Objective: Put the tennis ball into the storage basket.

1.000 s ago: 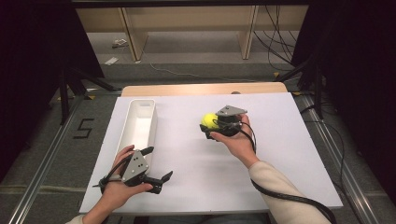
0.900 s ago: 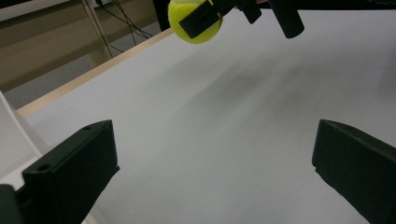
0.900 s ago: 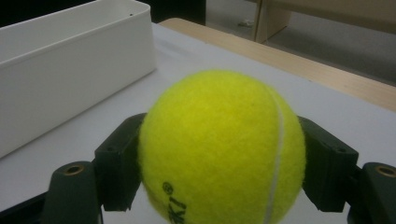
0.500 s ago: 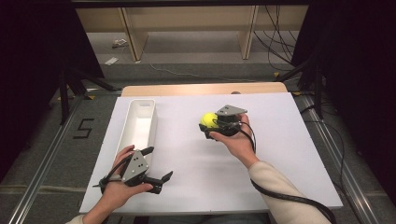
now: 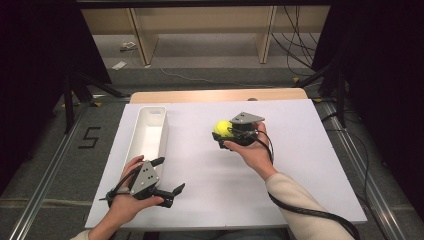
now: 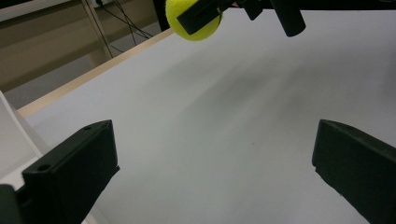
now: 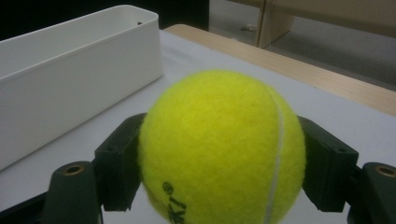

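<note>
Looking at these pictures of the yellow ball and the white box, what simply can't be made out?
- Tennis ball: its printed lettering is cut off by the bottom edge of the right gripper view.
- White bin: in the right gripper view its own wall hides the inside; in the high view the floor near the left gripper is too small to judge.
- Right gripper: in the high view its grey plate hides where the pads meet the ball.

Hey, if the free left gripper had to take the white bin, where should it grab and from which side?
Grip the white bin by one long side wall, from above, one jaw inside and one outside. It is long, open-topped and thin-walled. The left gripper is open beside its near end.
</note>
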A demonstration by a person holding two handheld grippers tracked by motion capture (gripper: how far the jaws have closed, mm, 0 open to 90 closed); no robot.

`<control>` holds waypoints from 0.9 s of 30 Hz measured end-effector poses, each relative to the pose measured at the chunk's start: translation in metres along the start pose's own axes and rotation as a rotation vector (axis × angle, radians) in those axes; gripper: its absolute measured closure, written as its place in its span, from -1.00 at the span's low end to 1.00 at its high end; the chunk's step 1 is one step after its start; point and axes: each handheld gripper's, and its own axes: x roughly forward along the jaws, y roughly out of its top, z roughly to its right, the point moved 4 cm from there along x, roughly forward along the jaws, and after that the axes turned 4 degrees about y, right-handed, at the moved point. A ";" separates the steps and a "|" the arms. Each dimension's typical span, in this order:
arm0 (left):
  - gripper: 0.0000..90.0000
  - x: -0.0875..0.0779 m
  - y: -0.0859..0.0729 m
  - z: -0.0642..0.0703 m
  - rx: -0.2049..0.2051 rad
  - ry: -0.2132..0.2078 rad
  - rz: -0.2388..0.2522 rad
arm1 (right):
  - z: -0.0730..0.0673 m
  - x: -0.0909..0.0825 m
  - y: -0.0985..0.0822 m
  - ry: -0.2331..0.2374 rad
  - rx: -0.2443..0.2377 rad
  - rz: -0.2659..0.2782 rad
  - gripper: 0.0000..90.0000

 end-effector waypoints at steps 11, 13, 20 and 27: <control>-1.00 0.000 0.000 0.000 -0.001 0.000 0.001 | -0.002 0.000 0.002 0.004 0.003 0.007 -0.41; -1.00 0.000 0.000 0.000 -0.001 0.001 0.000 | -0.003 0.000 0.002 0.006 0.002 0.012 -0.41; -1.00 0.000 0.000 0.000 -0.001 -0.001 0.000 | -0.005 0.000 0.004 0.007 0.001 0.019 -0.41; -1.00 0.000 0.001 0.001 0.002 -0.002 0.002 | -0.006 -0.002 0.006 0.012 0.005 0.026 -0.41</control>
